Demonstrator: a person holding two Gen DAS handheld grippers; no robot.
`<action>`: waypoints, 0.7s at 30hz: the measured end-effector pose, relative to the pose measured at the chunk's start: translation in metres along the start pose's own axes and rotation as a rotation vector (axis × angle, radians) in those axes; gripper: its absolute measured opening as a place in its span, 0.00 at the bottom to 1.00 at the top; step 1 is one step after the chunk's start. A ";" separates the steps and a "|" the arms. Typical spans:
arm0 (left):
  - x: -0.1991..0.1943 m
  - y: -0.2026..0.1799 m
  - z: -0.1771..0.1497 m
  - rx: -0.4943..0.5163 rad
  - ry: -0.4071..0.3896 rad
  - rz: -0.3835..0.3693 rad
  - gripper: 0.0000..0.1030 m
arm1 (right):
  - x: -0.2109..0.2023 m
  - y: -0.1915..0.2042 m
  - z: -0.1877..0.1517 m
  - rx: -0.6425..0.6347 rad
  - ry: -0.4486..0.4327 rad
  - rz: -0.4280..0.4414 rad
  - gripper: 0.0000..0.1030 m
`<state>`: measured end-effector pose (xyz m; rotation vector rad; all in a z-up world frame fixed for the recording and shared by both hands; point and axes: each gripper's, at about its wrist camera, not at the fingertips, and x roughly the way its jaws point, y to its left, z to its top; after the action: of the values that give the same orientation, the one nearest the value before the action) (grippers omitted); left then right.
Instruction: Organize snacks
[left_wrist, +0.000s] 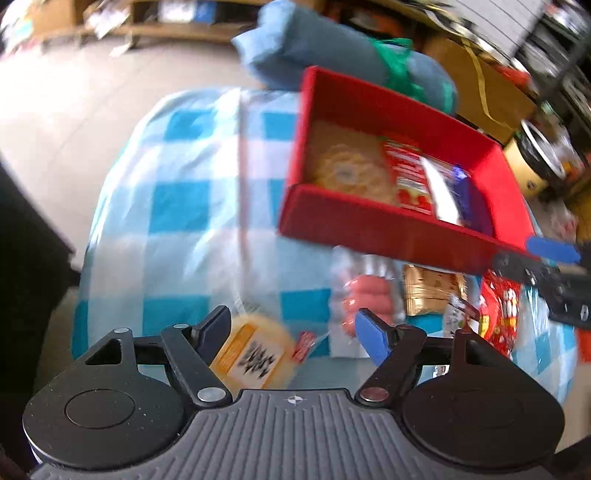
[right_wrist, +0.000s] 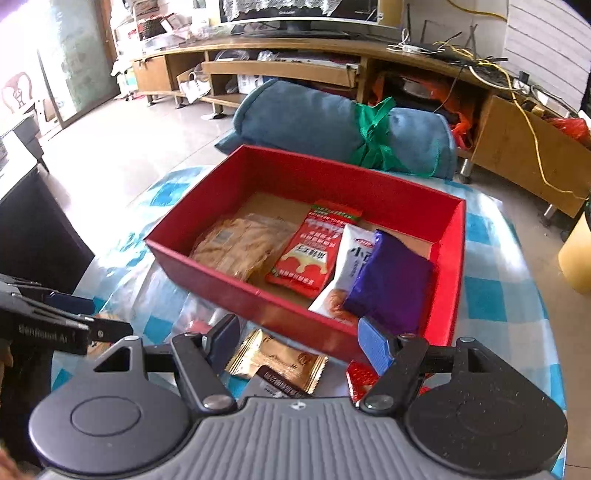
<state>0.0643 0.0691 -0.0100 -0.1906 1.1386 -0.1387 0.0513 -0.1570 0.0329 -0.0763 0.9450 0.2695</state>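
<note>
A red box (right_wrist: 236, 291) stands on the blue checked tablecloth (left_wrist: 177, 206). In it lie a round cracker pack (right_wrist: 240, 247), a red packet (right_wrist: 314, 251), a white packet (right_wrist: 351, 262) and a purple packet (right_wrist: 391, 280). My left gripper (left_wrist: 293, 334) is open over a yellow snack packet (left_wrist: 251, 354), which lies between its fingers near the left one, not pinched. My right gripper (right_wrist: 301, 343) hangs open above a gold packet (right_wrist: 277, 363) just in front of the box. Pink sausages (left_wrist: 365, 295) and a red bag (left_wrist: 498, 314) lie by the box front.
A rolled blue blanket (right_wrist: 332, 125) tied with a green strap lies behind the box. Beyond it runs a wooden TV stand (right_wrist: 295, 70). A yellow cylinder (right_wrist: 576, 258) stands at the right, a dark cabinet (right_wrist: 33, 229) at the left.
</note>
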 end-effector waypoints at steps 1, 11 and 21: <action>0.001 0.003 -0.001 -0.025 0.005 0.001 0.79 | 0.000 0.001 -0.001 -0.003 0.001 0.003 0.64; 0.021 -0.015 -0.012 0.124 0.055 0.124 0.87 | -0.002 0.011 -0.015 -0.004 0.045 0.042 0.64; 0.029 -0.014 -0.024 0.173 0.126 0.128 0.67 | -0.011 0.064 -0.104 -0.075 0.220 0.109 0.65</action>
<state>0.0544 0.0475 -0.0419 0.0455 1.2537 -0.1362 -0.0536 -0.1163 -0.0159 -0.1259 1.1594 0.4035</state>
